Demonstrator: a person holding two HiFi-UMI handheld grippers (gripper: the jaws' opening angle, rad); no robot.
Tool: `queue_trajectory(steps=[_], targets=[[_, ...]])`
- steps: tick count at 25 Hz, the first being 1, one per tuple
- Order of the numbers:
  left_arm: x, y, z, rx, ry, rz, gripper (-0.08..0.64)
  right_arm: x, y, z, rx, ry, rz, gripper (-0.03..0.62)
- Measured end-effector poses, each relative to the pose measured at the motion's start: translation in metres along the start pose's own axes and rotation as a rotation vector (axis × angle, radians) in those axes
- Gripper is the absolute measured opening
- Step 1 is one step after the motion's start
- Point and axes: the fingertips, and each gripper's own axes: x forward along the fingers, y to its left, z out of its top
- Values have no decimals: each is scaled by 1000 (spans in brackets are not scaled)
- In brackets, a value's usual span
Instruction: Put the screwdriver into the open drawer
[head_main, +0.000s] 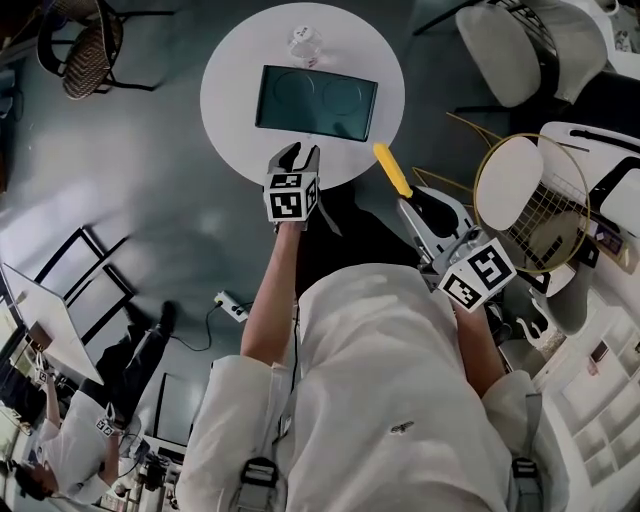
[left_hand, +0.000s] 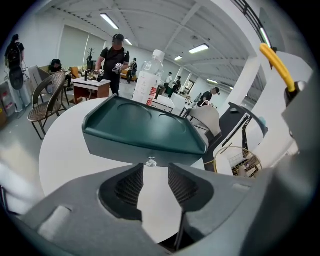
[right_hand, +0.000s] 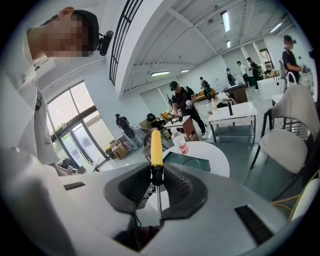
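A teal drawer box (head_main: 316, 101) with two round hollows in its top stands on the round white table (head_main: 230, 90). Its front face carries a small clear knob (left_hand: 150, 162). My left gripper (head_main: 298, 150) is at the table's near edge, right in front of that face. It is open, and the knob sits just beyond the pads (left_hand: 131, 186) with nothing between them. Off the table's right edge, my right gripper (head_main: 412, 210) is shut on the yellow-handled screwdriver (head_main: 392, 170), whose handle points toward the table. In the right gripper view the screwdriver (right_hand: 156, 147) stands upright between the pads.
A clear plastic bottle (head_main: 305, 42) stands on the table behind the box. A gold wire chair with a white cushion (head_main: 530, 200) is close at the right, a white chair (head_main: 510, 50) at the back right and a wicker chair (head_main: 90, 40) at the back left. Several people stand farther off.
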Motion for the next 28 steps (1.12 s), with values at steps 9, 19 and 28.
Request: queue_trajectory(steps=[9,19,28], targets=[[24,3,-5,-33,24,15,158,-13,-12,-8,21,8,-31,86],[35,4,-4,-53,31,17,158,-10,-16,1,45,-40,-22,83],[38,9,-3,-35,32,66,82,-7,-19,-4,47,-14,-17,84]])
